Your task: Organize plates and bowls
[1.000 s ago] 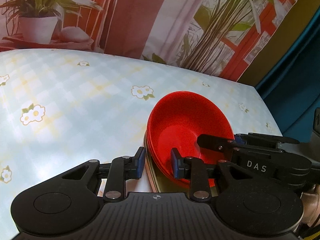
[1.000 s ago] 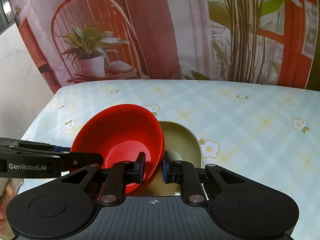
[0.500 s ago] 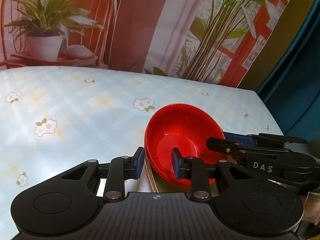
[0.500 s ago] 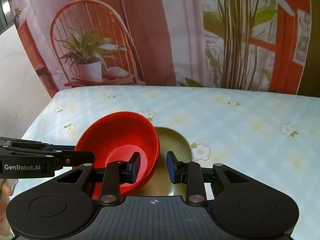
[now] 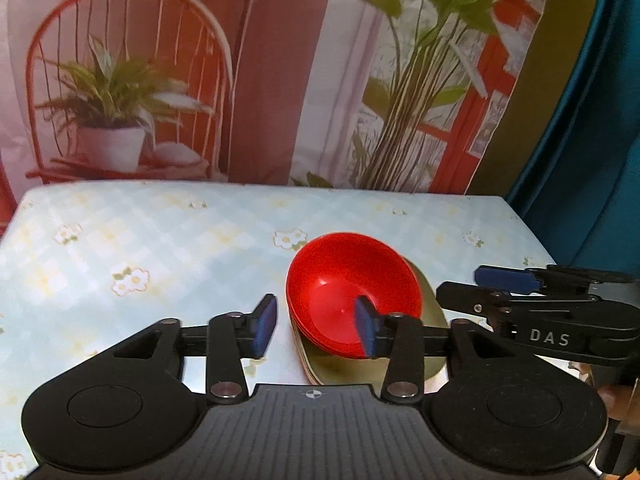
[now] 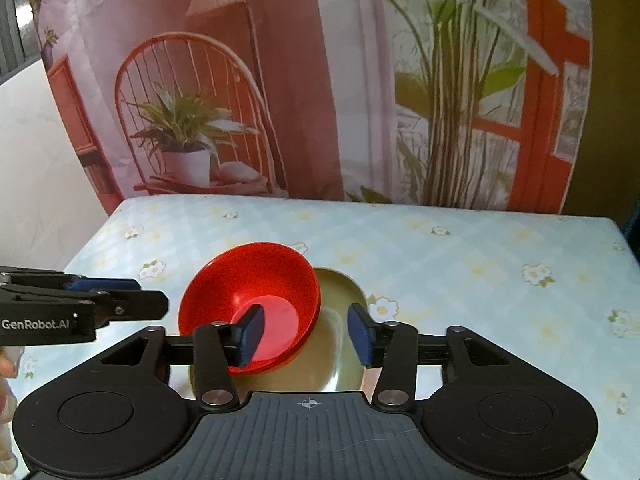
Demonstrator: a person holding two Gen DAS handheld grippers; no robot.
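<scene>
Bowls (image 5: pixel 352 292) sit stacked, tilted, on olive plates (image 6: pixel 340 344) at table's (image 5: pixel 160 240) near edge; both grippers (image 5: pixel 316 324) (image 6: pixel 306 334) gape, gripping nothing. Any nudge could slide that leaning stack.

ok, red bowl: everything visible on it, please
The red bowl is round, glossy and plastic-looking, with a flat circular base. From the left wrist view its near edge shows layered rims, so it may be several nested bowls. It sits tilted on the olive plate, off toward its left side. Both grippers stand open around it, neither clamped on it.
</scene>
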